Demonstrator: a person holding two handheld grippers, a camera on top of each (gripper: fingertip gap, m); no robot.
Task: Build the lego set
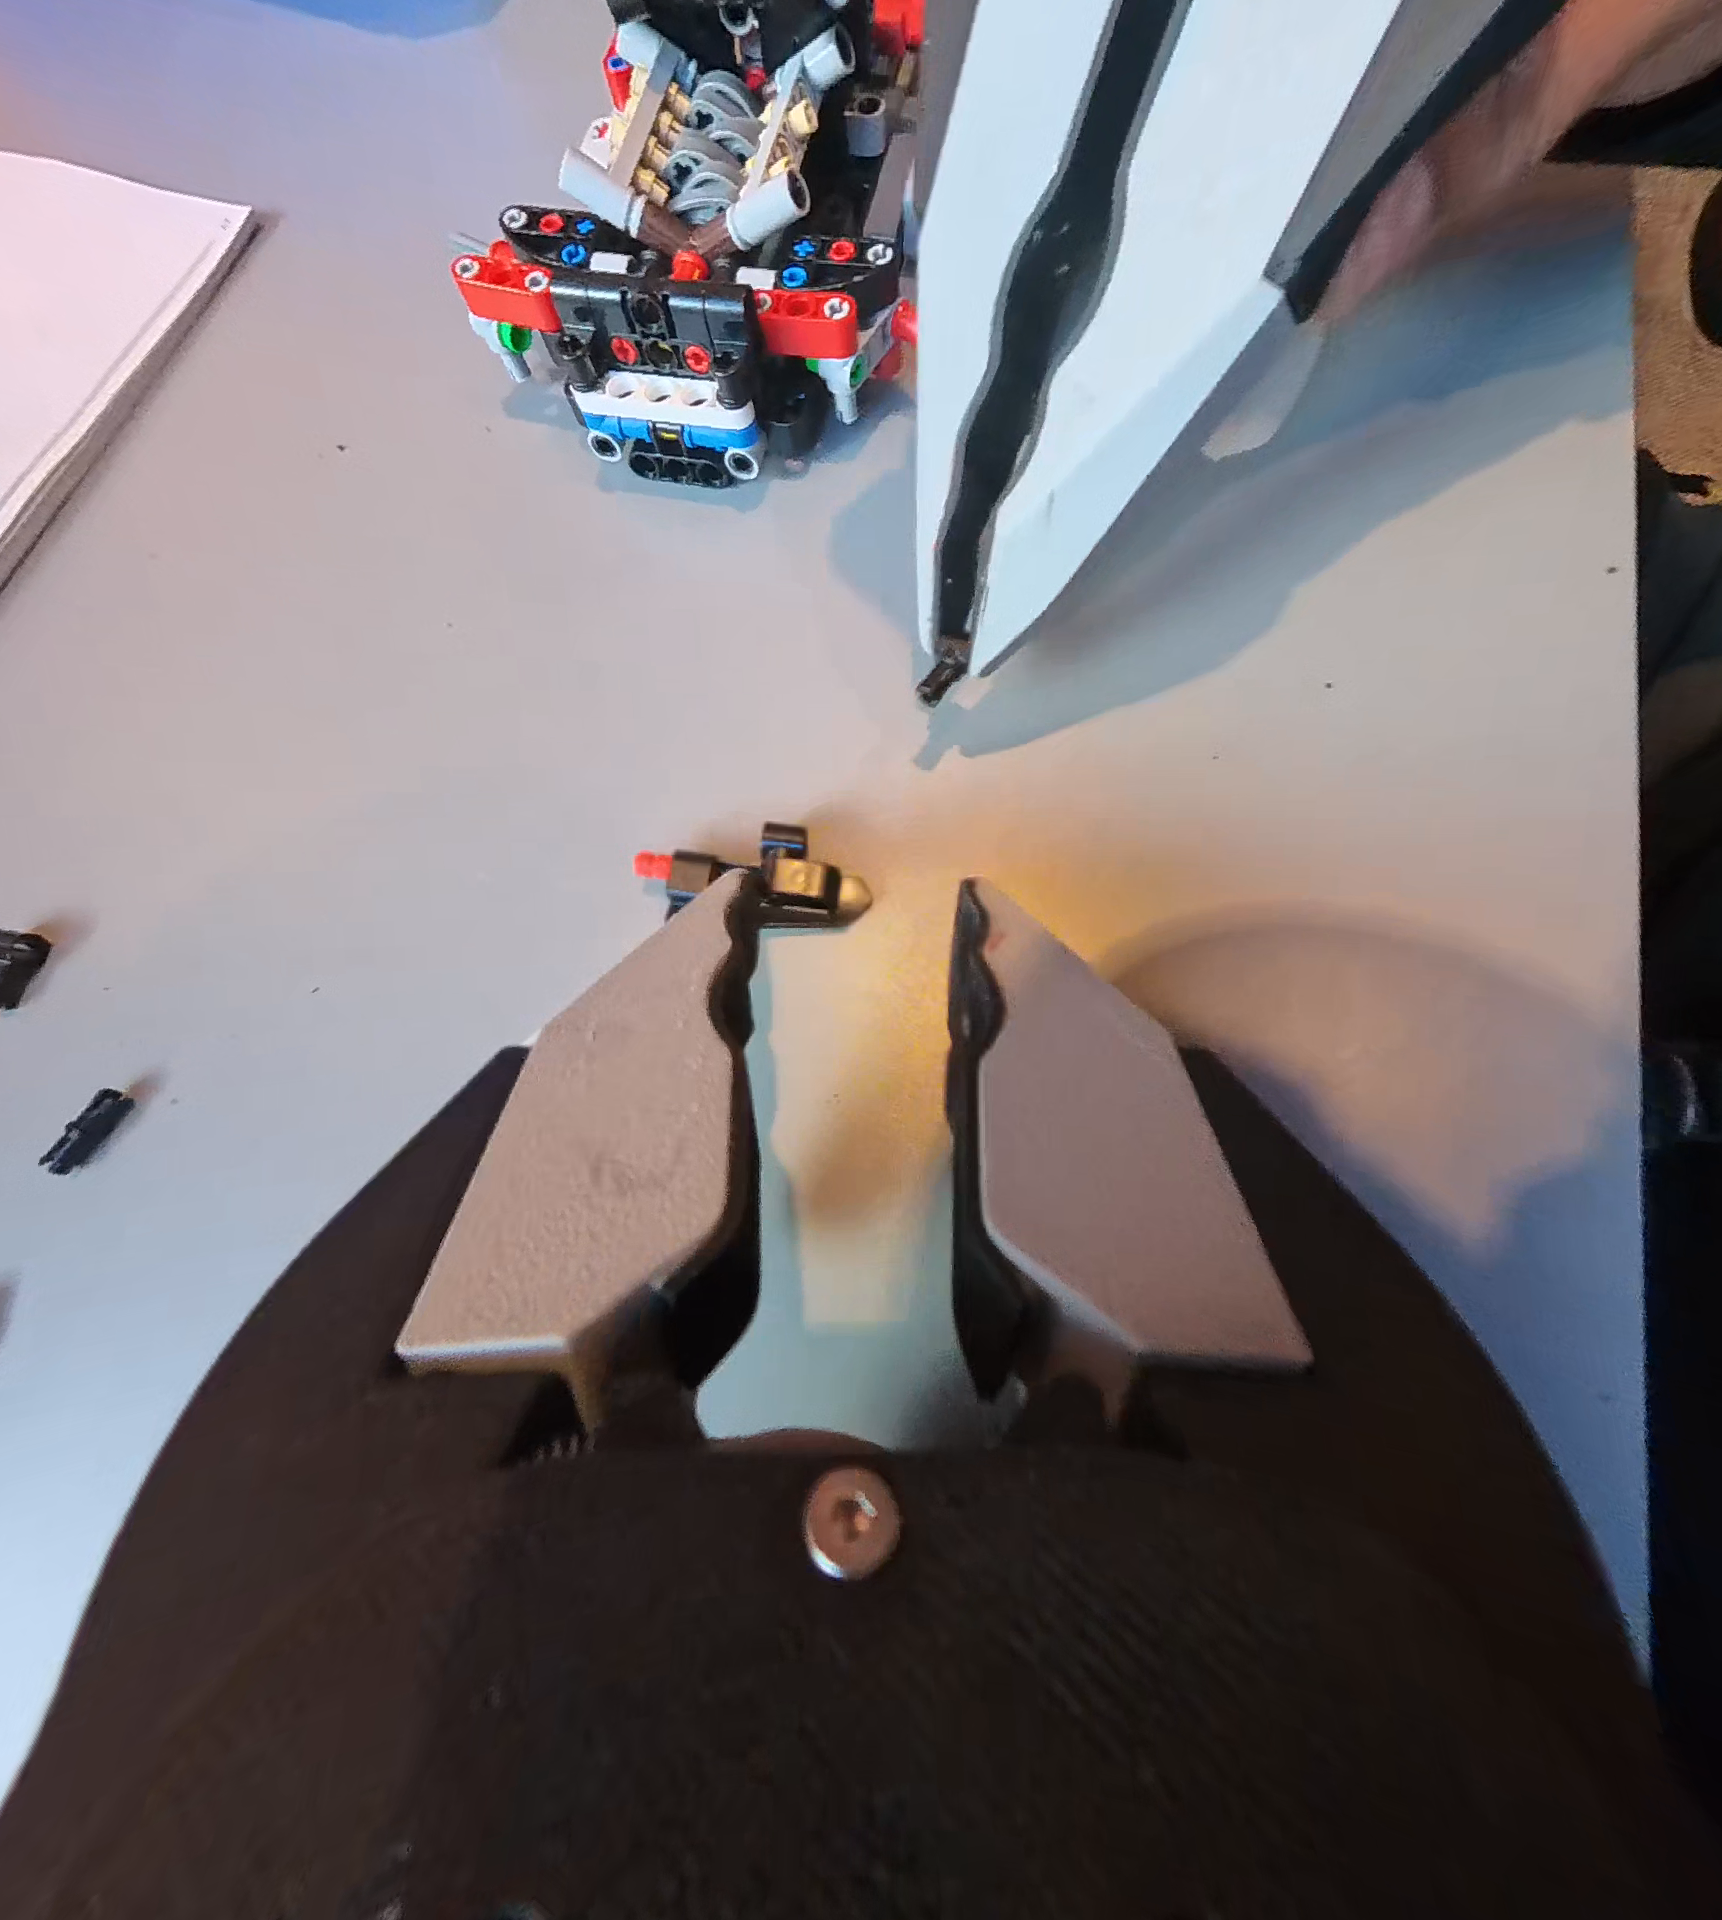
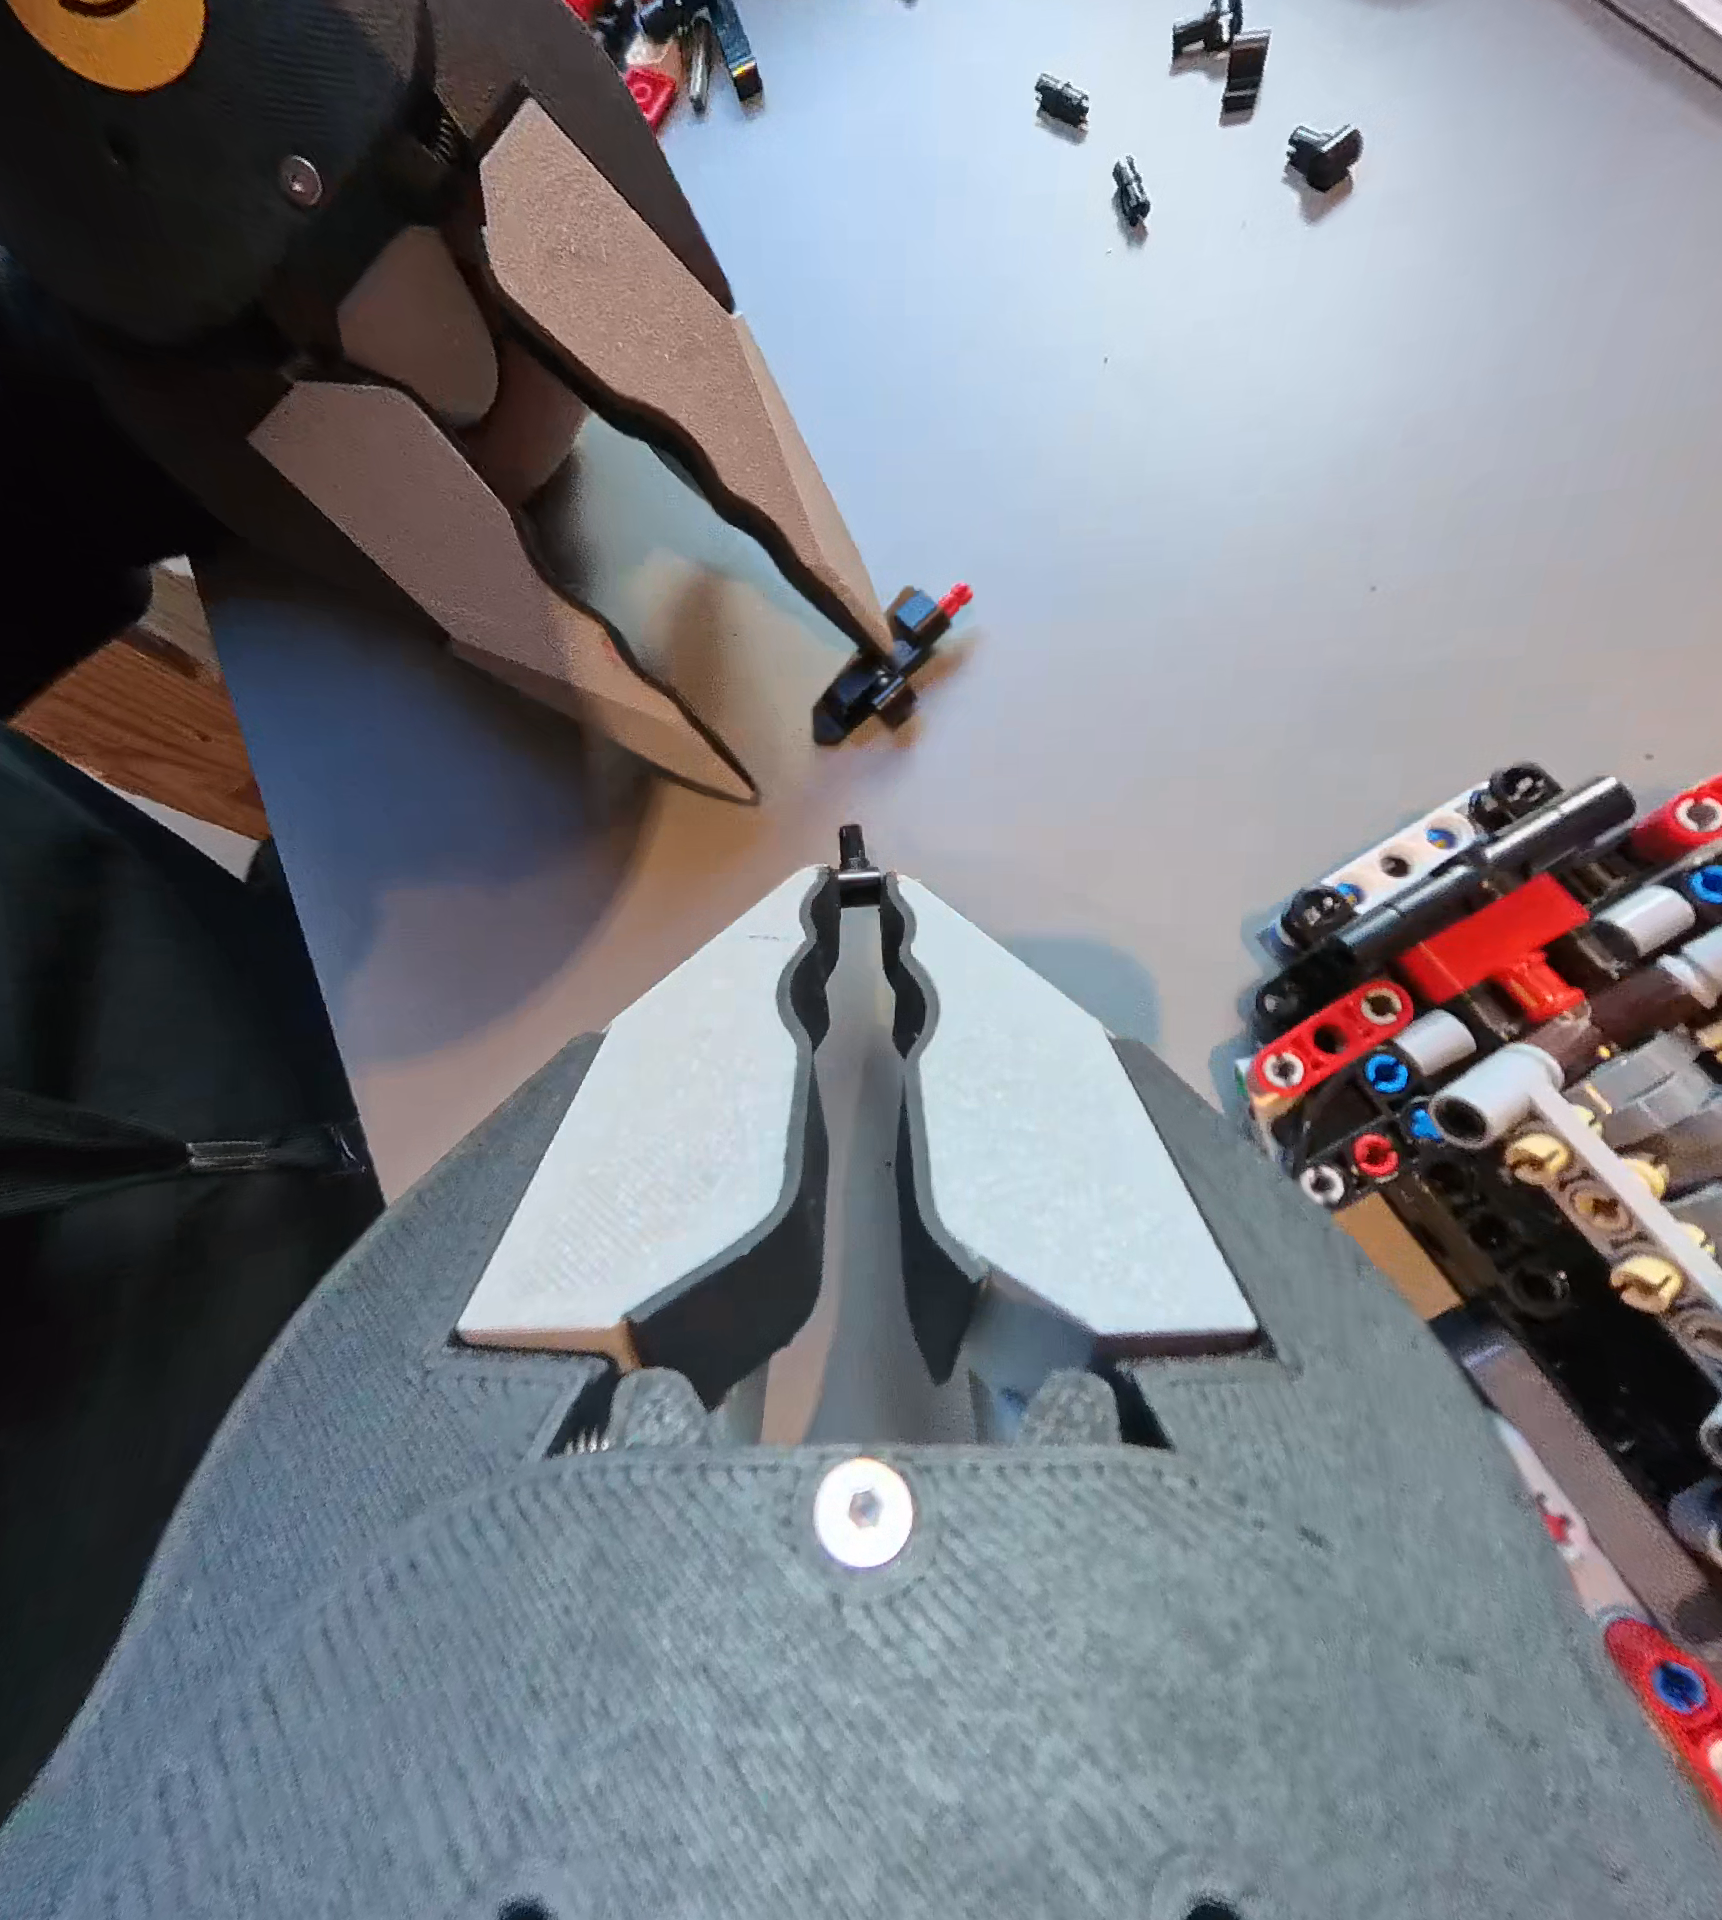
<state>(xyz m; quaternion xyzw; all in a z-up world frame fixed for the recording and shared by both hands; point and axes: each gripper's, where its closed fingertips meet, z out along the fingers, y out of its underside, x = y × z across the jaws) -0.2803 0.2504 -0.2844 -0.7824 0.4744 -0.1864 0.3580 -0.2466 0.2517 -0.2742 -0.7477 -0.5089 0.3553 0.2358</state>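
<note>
Left wrist view takes in the grey surface first, with a white booklet lying at its far left edge, probably the instructions kept within reach. Next in size is the model, a half-built red, black and grey chassis parked at the back, clear of the working spot so nothing knocks it. The left hand-held gripper sits low over the surface with its jaws apart and nothing between them; one fingertip touches a small sub-assembly, a black connector with a red axle end, lying flat near the front edge. I'd judge it is steadying that piece or lining up to take it. The right hand-held gripper is clamped at its very tips on a black pin, which pokes forward toward the sub-assembly, near it but not touching, so the pin looks meant for one of its holes. Loose black pins lie scattered to the left, well apart from the work, as a spare supply
</note>
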